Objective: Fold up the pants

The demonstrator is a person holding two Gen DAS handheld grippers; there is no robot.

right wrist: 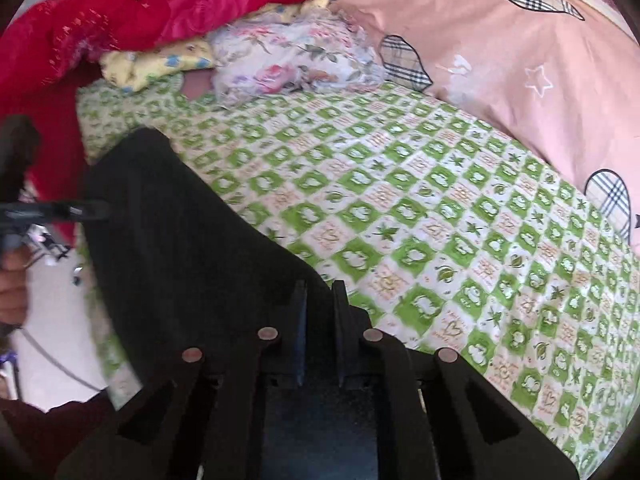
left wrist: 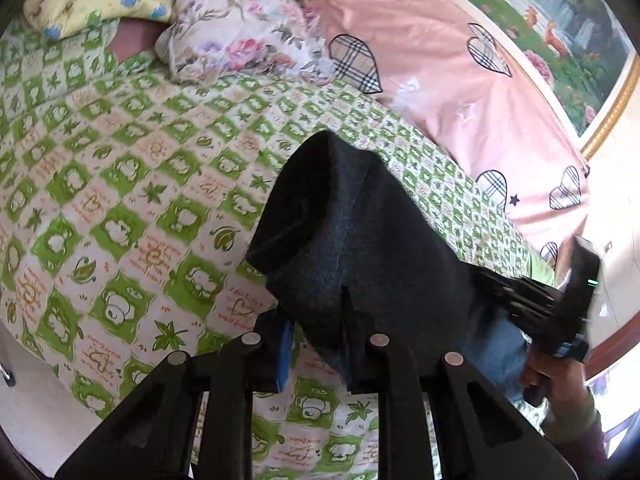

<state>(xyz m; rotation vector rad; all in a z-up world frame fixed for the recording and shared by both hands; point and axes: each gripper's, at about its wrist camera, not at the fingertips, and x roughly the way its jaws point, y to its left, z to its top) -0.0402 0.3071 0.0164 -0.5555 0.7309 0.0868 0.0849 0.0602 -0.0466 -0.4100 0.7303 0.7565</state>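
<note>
The dark pants (left wrist: 352, 232) hang lifted above the green patterned bed sheet (left wrist: 140, 200). In the left wrist view my left gripper (left wrist: 316, 344) is shut on their lower edge, and the cloth drapes over both fingers. At the right edge of that view my right gripper (left wrist: 492, 280) reaches into the same cloth, with a hand (left wrist: 552, 380) holding it. In the right wrist view my right gripper (right wrist: 320, 320) has its jaws close together on the edge of the pants (right wrist: 168, 240). The left gripper (right wrist: 96, 212) enters the cloth from the far left.
A pink quilt with plaid hearts (left wrist: 460, 80) lies along the bed's right side. A floral pillow (left wrist: 240, 32), a yellow pillow (left wrist: 92, 0) and a red blanket (right wrist: 120, 12) crowd the far end. A gold-framed picture (left wrist: 580, 40) hangs behind.
</note>
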